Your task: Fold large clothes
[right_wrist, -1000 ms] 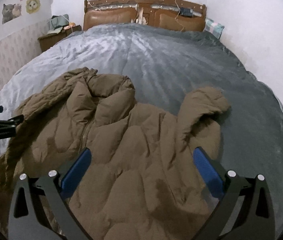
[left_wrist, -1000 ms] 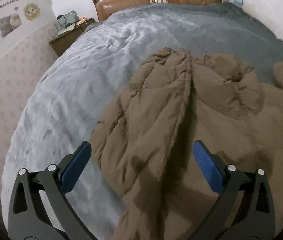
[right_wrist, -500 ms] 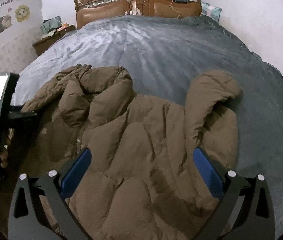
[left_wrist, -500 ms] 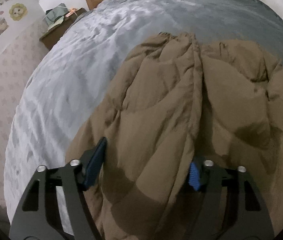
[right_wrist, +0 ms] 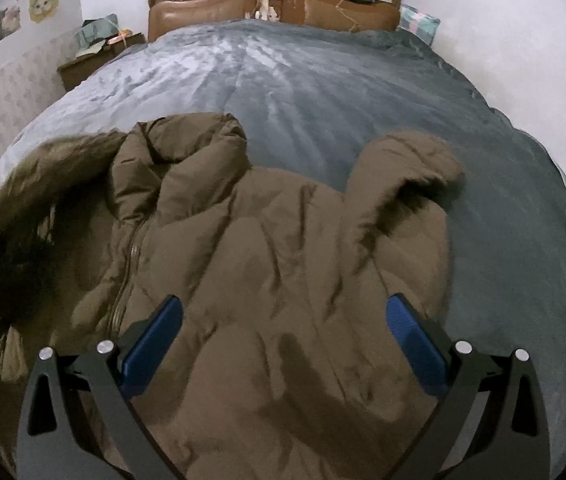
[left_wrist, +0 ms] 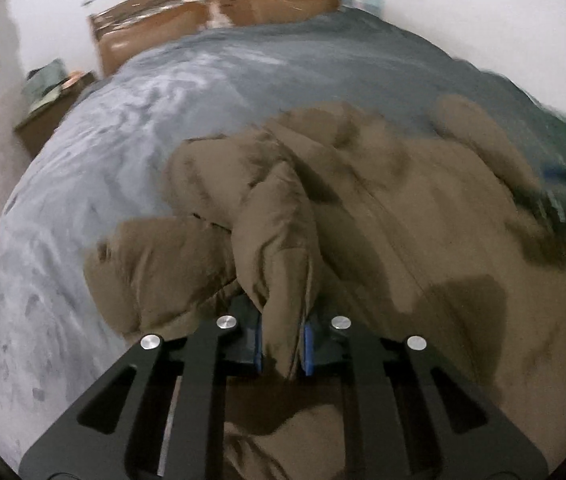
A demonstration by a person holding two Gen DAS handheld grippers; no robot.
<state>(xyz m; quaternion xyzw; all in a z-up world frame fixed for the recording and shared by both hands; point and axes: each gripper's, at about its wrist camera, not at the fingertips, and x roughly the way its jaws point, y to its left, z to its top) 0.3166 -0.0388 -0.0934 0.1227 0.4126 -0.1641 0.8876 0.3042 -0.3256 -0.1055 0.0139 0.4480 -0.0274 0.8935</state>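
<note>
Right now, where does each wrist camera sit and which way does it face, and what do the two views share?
Left wrist: on the left gripper, angled down across the brown jacket toward the headboard; its own fingers show, shut on a jacket fold.
Right wrist: on the right gripper, angled down over the jacket's front toward the headboard; its own open fingers show, holding nothing.
Shared: the jacket, grey bedspread, headboard and nightstand.

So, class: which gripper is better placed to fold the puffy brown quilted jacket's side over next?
Probably left: the left gripper is shut on a fold of the jacket; the right gripper hangs open above it.
</note>
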